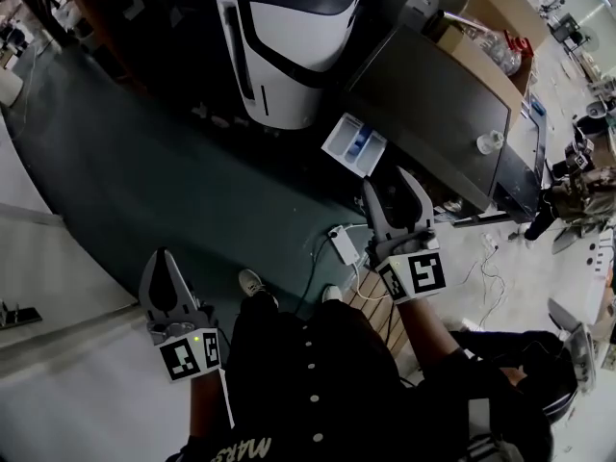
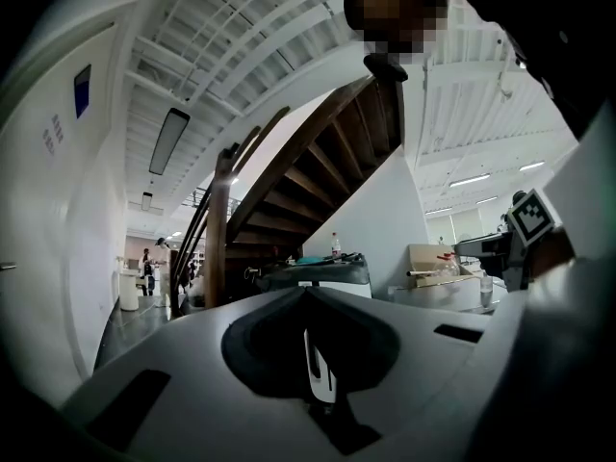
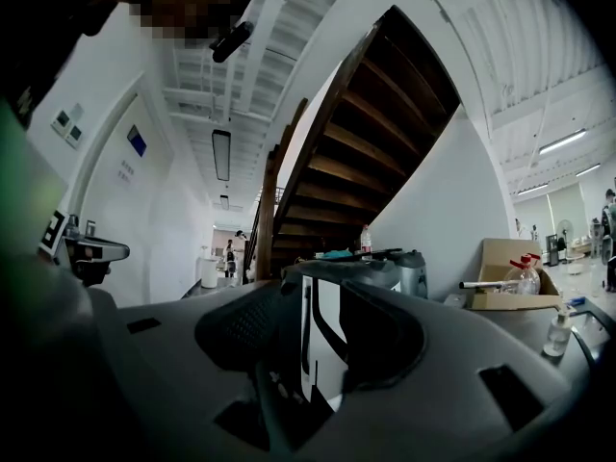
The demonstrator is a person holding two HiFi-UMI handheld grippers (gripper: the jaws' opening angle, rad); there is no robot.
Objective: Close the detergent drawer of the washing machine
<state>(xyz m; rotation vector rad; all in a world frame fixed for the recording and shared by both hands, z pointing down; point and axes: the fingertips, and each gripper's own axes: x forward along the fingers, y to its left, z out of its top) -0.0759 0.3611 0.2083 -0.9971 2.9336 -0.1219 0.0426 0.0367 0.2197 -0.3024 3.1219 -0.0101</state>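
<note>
A white detergent drawer (image 1: 354, 144) with a blue insert sticks out of the front of a dark grey machine (image 1: 433, 104). My right gripper (image 1: 385, 181) hovers just below the drawer, points towards it, and its jaws stand apart with nothing between them. In the right gripper view, the right gripper (image 3: 318, 287) frames a white appliance with a black curved stripe (image 3: 322, 345). My left gripper (image 1: 159, 255) is far to the lower left, with its tips together and empty. The left gripper view shows the left gripper (image 2: 308, 292) shut; the drawer does not show there.
A white appliance with a dark top (image 1: 289, 46) stands left of the grey machine. A clear cup (image 1: 489, 142) sits on the grey machine, with a cardboard box (image 1: 491, 17) behind. A power strip (image 1: 344, 245) and cables lie on the floor. A wooden staircase (image 2: 318, 181) rises beyond.
</note>
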